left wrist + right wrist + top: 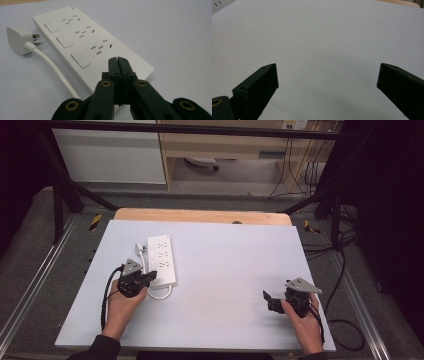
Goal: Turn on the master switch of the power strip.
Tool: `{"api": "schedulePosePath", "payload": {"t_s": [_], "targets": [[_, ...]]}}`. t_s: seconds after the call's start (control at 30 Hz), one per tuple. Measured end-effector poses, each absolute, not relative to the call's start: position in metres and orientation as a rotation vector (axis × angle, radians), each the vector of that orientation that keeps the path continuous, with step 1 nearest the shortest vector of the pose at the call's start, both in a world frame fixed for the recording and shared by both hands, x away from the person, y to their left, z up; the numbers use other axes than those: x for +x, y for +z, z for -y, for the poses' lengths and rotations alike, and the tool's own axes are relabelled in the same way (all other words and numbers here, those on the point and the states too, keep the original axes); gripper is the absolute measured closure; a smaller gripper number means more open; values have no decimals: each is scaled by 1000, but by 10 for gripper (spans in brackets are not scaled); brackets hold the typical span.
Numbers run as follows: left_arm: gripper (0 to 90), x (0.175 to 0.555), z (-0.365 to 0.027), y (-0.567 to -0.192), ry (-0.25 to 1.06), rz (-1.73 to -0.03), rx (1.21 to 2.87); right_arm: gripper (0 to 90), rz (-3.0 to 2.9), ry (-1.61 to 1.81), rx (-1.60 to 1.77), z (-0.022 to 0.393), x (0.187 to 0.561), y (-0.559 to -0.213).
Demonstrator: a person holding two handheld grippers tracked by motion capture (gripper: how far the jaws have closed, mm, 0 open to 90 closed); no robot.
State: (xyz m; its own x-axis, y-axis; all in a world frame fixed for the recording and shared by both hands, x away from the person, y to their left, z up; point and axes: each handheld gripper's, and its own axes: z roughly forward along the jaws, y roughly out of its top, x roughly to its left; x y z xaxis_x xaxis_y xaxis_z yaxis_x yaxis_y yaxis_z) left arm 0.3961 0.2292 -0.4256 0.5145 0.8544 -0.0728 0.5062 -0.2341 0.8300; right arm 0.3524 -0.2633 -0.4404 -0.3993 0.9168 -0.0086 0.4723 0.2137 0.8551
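The white table (pixel 225 270) carries a white power strip (pixel 161 260) toward its left edge; the left gripper view reveals three switches and a white plug (pixel 18 40) touching its side; the left gripper (pixel 117 61), jaws pressed together empty, hovers over the strip's near end; the right gripper (pixel 327 75), jaws spread wide, holds nothing above bare surface.

A white table (pixel 225 285) with a bare wooden strip along its far edge stands on grey carpet (pixel 30 235) inside a black metal frame (pixel 60 195). Beyond it — a white cabinet (pixel 107 155) and a light wooden desk (pixel 225 142), dark cables (pixel 300 170) hanging beside it — the far corners fall into shadow.
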Motion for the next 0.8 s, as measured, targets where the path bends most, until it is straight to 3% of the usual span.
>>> {"api": "schedulePosePath", "payload": {"t_s": [0.8], "targets": [[900,402,-224,-434,497,-1128,1968,40,-1963,1102,1288,266,353,-440]]}}
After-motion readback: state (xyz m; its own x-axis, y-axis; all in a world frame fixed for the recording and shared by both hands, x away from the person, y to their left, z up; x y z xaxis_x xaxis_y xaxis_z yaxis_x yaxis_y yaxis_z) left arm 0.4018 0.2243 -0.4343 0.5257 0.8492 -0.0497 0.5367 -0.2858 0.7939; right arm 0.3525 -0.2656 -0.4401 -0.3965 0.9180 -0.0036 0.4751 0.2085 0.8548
